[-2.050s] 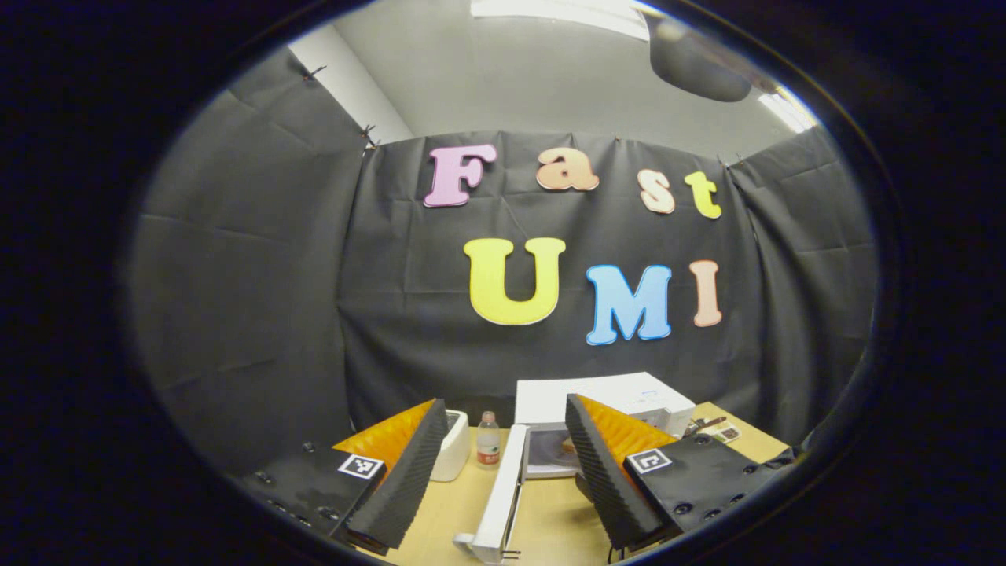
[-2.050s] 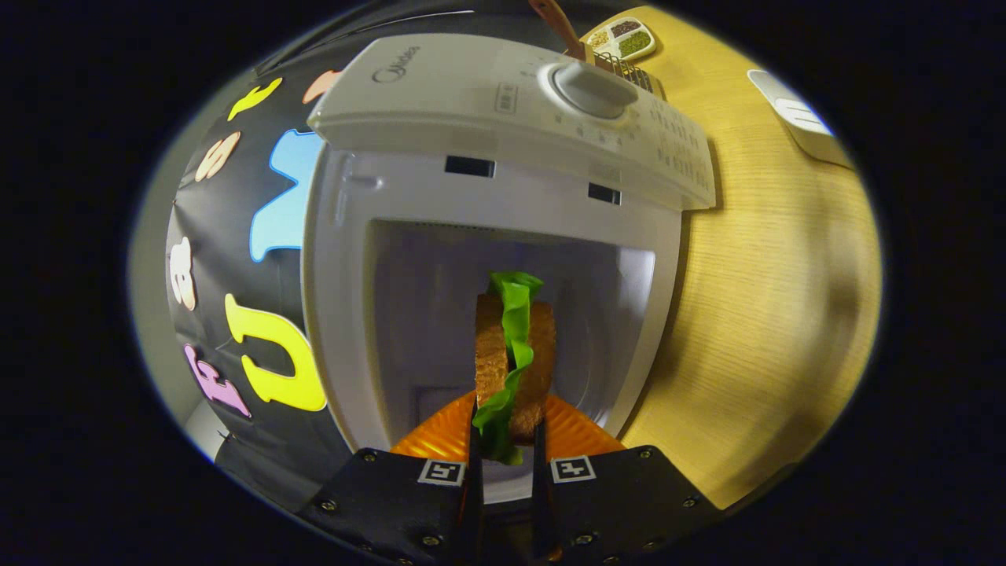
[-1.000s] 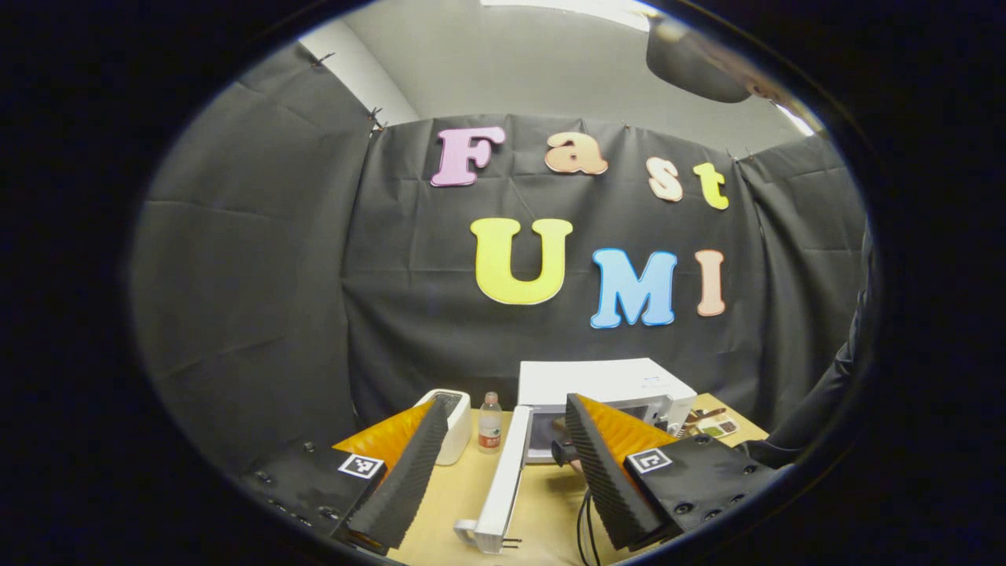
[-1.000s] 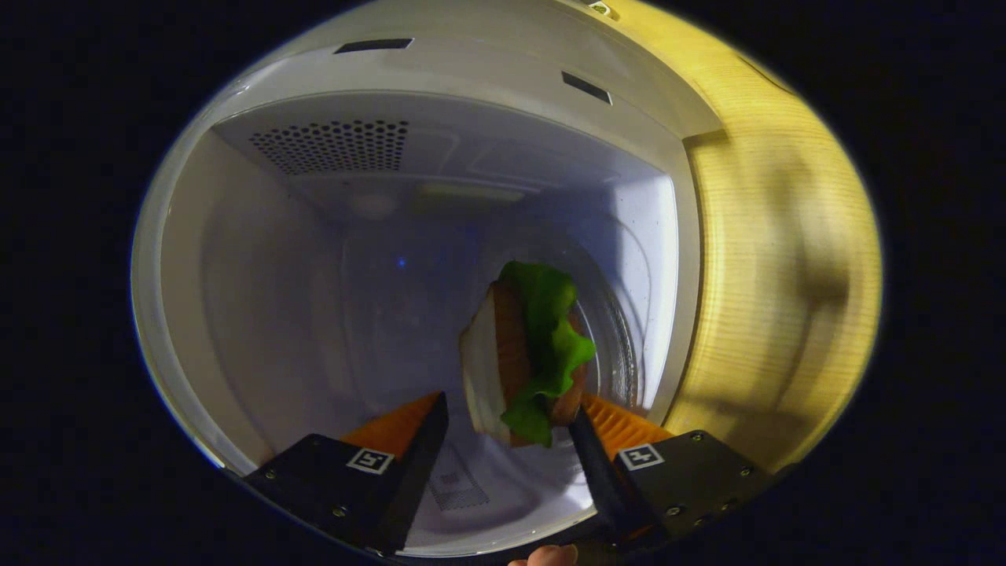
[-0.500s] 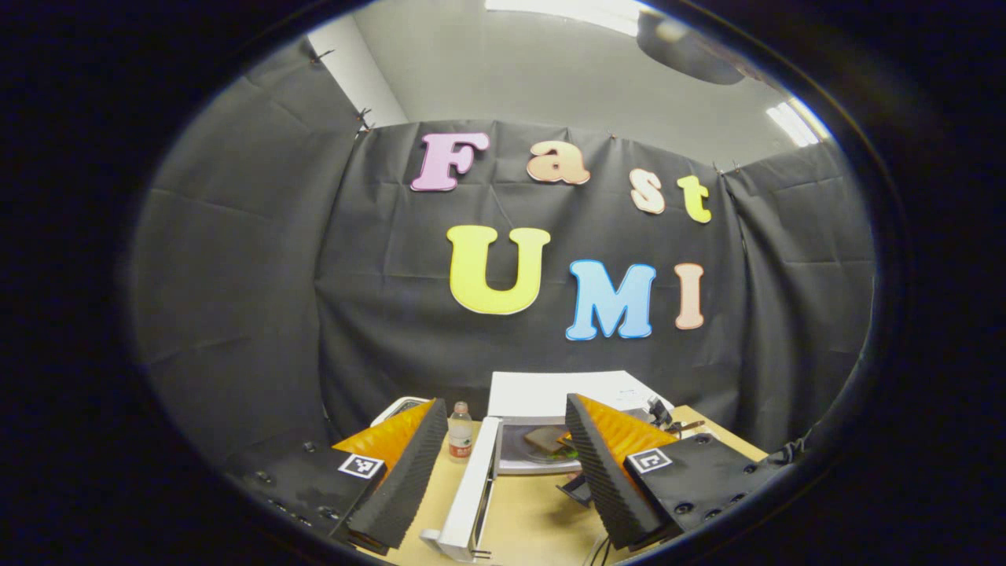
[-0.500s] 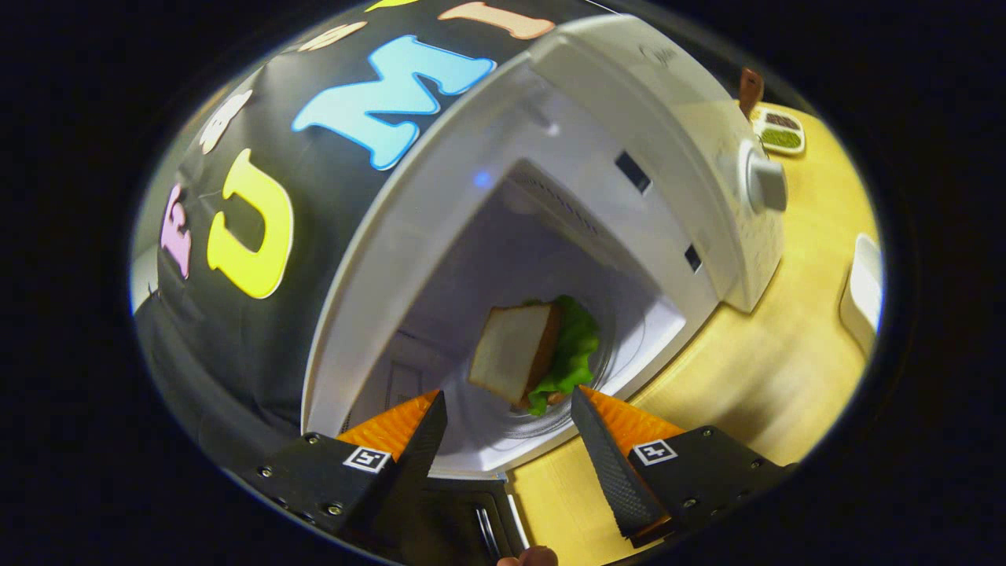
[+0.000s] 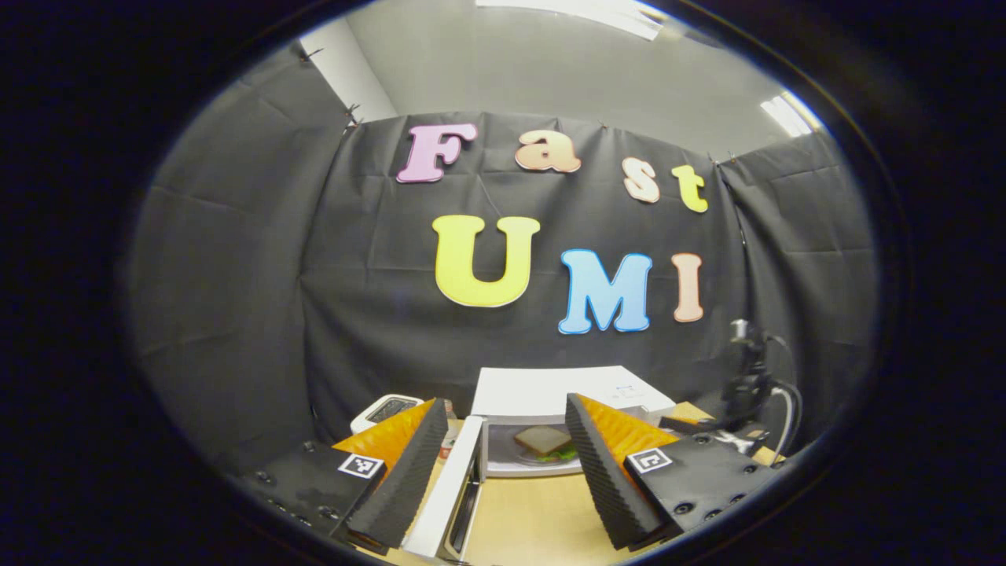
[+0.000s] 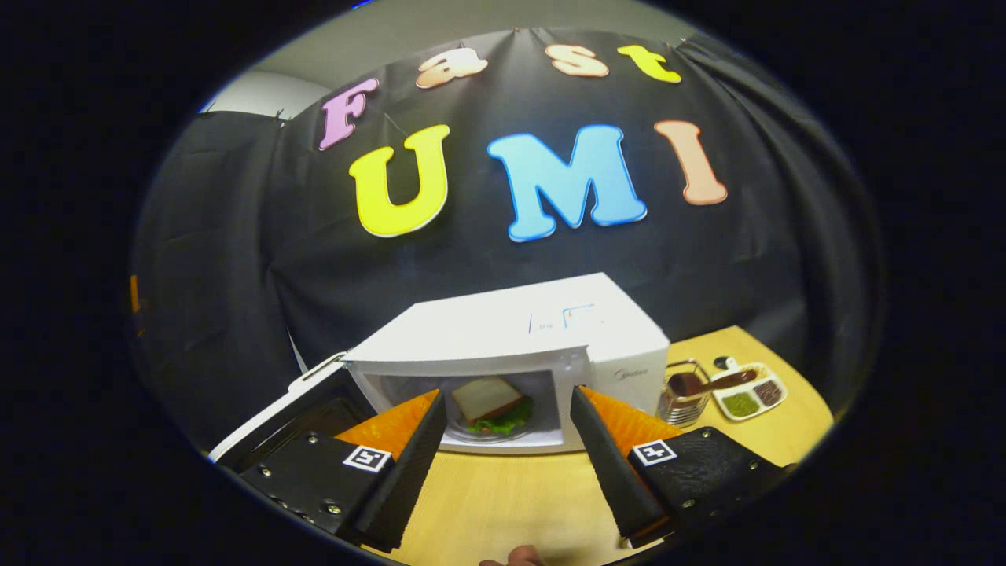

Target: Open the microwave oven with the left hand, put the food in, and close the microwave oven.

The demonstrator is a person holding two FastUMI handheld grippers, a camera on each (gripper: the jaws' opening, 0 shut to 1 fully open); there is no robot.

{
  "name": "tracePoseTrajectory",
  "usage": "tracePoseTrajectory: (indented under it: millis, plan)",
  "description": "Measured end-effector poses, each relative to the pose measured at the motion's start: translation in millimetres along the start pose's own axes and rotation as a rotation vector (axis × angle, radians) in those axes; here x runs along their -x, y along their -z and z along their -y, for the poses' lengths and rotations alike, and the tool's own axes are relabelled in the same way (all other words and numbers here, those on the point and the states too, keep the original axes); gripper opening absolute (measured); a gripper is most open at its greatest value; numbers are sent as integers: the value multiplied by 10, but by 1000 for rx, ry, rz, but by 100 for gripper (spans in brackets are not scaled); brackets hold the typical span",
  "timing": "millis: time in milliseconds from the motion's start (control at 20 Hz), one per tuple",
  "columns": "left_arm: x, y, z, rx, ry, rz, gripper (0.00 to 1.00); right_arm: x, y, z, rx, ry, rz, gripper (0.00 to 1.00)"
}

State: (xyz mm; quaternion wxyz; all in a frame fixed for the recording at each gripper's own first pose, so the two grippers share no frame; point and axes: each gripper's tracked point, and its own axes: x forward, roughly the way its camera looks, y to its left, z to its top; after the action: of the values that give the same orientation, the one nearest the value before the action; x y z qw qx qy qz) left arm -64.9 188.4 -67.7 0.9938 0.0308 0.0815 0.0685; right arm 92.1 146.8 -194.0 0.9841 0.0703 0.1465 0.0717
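The white microwave [image 8: 511, 330] stands on the wooden table with its door [image 8: 291, 409] swung open to the left. A sandwich [image 8: 487, 405] of toast and green lettuce lies on the glass plate inside, free of both grippers. My right gripper [image 8: 507, 417] is open and empty, held back in front of the cavity. My left gripper [image 7: 503, 432] is also open and empty, facing the microwave [image 7: 550, 389] from farther off. Just ahead of its left finger is the open door [image 7: 448, 495], edge-on. The sandwich [image 7: 542, 442] shows between its fingers.
Right of the microwave stand a small wire basket [image 8: 682, 393] and a white divided dish [image 8: 743, 393]. Left of it is a white appliance [image 7: 383, 409]. The other gripper [image 7: 747, 385] with its cable is at the right of the left gripper view. Bare tabletop [image 8: 511, 495] lies before the microwave.
My right gripper opened and let go of the sandwich inside the microwave, then drew back out and levelled. My left gripper stayed open and shifted slightly relative to the door.
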Motion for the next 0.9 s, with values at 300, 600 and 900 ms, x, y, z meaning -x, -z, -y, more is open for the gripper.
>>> tracePoseTrajectory:
  millis: [300, 600, 900]
  plan:
    - [-110, -69, 296, -50, 44, 23, 99, 874, -952, 426, 2, 68, 124, 96]
    - [-82, -35, 481, -28, 78, 5, 99, 1515, -1447, 573, 86, 134, 232, 96]
    - [39, -131, 330, -53, 62, 15, 59, 1503, -1426, 585, 53, 135, 217, 96]
